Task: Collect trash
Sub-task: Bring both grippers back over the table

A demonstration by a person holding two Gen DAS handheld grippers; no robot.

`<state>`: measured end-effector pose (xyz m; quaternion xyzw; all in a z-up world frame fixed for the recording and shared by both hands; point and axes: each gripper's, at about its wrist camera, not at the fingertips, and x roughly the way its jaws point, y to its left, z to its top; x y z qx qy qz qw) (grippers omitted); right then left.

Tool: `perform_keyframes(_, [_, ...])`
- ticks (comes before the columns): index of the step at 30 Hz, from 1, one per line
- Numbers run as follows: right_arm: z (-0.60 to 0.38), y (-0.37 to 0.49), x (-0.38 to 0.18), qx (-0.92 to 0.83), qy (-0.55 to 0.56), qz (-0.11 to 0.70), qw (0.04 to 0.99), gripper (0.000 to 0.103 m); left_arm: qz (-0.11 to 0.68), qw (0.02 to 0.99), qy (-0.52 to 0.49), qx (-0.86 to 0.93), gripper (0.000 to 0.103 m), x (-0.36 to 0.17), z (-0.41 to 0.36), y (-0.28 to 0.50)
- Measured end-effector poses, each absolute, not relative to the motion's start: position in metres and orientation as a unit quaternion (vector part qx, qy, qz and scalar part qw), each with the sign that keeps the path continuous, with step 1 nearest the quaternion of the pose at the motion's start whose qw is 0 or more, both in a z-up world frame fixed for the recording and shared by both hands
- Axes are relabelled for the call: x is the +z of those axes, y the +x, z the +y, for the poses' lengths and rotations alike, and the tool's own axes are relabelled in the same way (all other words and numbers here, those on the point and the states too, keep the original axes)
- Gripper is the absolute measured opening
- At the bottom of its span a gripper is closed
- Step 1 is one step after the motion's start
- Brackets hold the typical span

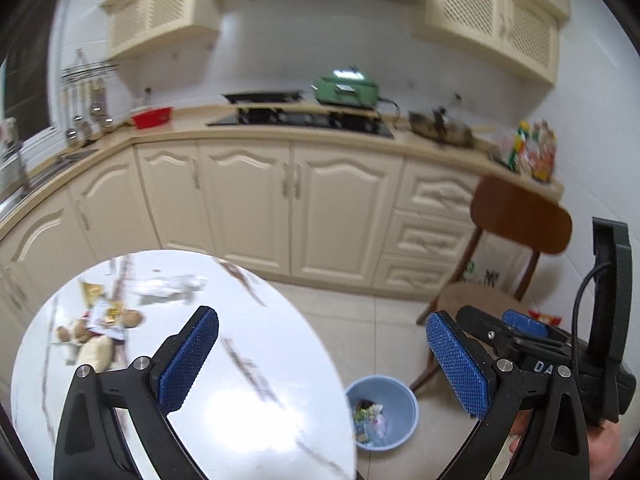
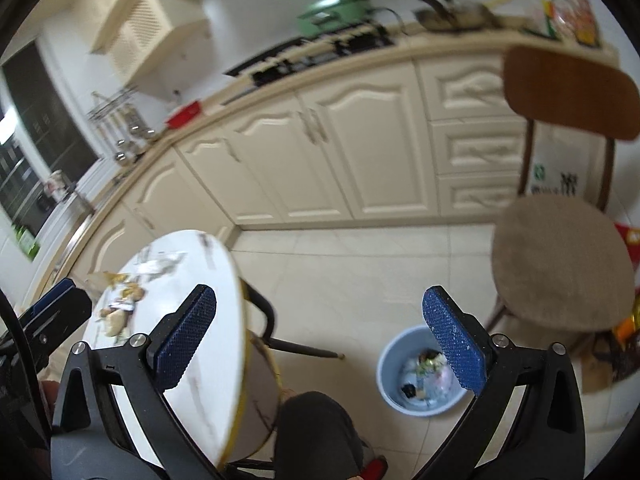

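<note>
Two tongs are in view, and I read both as spread wide with nothing between the pads: the left tongs (image 1: 320, 360) over the near half of the round white worktop (image 1: 248, 420), the right tongs (image 2: 320, 336) out past its rim, above the floor.

Step in hand, as I judge it: between pickups. The blue bin (image 1: 382, 416) on the floor already holds wrappers, while a cluster of trash (image 1: 100, 328) lies on the far left part of the worktop, with a crumpled white wrapper (image 1: 168, 288) just beyond it. Both are blurred; I cannot tell individual pieces apart.

Next move: I would carry the left tongs forward and left over the worktop, lower them onto the nearest piece, and close only once one pad sits on each side of it. Loose, flat wrappers are likely to slide on the glossy surface.

Clearances: the worktop rim lies between the trash and the bin, so any load must be lifted clear of it. The bin stands near the worktop's base, with open tile around it. The wooden chair (image 2: 560, 264) stands to the right of the bin, and a dark trouser leg (image 2: 316, 432) shows low in the right view, near the worktop's base.
</note>
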<state>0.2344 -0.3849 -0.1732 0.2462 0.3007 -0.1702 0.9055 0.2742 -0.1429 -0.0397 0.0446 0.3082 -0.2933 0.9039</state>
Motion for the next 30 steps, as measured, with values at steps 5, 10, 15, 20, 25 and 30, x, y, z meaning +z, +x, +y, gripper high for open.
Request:
perform_keyframes(5, [-0.331,0.252,-0.145,-0.128,0.197,0.291,0.928,0.103,0.285,0.925,0.006,-0.253,0.102,-0.026,-0.067,0.245])
perform_keyframes(10, [-0.272,0.275,-0.124,-0.089,0.145,0.282,0.944,0.103,0.263,0.944,-0.029,-0.199,0.102,-0.018,0.007,0.216])
perform_keyframes(15, [-0.217,0.296,-0.111,-0.052,0.095,0.277,0.955,0.103,0.250,0.955,-0.057,-0.149,0.102,-0.020,0.062,0.186])
perform_keyframes(20, [-0.173,0.315,-0.108,-0.020,0.063,0.275,0.959,0.103,0.246,0.960,-0.071,-0.113,0.102,-0.027,0.093,0.163])
perform_keyframes(25, [-0.146,0.326,-0.109,-0.003,0.043,0.274,0.961,0.103,0.248,0.961,-0.082,-0.091,0.102,-0.034,0.113,0.153])
perform_keyframes(30, [-0.131,0.338,-0.116,0.010,0.022,0.280,0.960,0.103,0.269,0.957,-0.082,-0.070,0.102,-0.045,0.119,0.169])
